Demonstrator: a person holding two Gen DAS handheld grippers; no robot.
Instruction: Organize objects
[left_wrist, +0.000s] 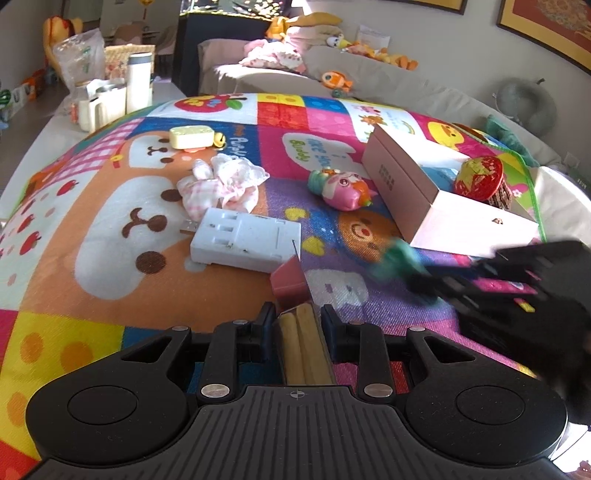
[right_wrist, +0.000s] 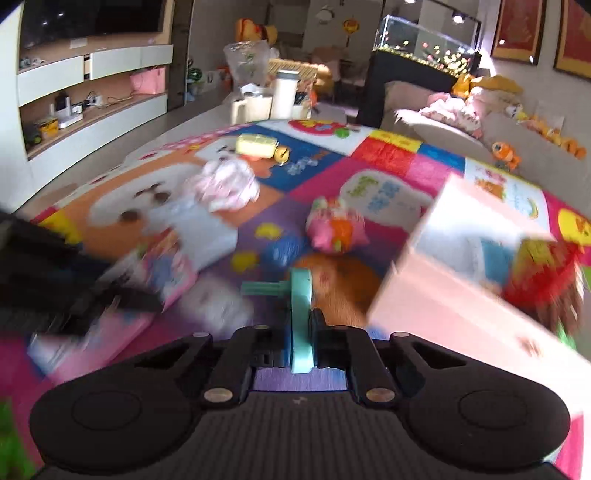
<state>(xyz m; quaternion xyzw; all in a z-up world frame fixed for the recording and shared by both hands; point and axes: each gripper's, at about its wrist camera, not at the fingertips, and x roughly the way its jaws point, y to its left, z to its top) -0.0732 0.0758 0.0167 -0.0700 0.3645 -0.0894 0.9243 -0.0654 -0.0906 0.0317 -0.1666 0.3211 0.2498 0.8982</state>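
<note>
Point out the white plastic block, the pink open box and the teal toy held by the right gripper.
white plastic block (left_wrist: 245, 240): left wrist view, middle of top face.
pink open box (left_wrist: 400, 181): left wrist view, long side wall.
teal toy (right_wrist: 300, 317): right wrist view, disc edge between the fingers.

cloth (left_wrist: 221, 184) behind adapter (left_wrist: 245, 240), box (left_wrist: 424, 192) right

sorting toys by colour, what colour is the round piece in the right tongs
Teal, a flat disc with a matching peg, pinched in the right tongs. The right wrist view shows it best.
</note>
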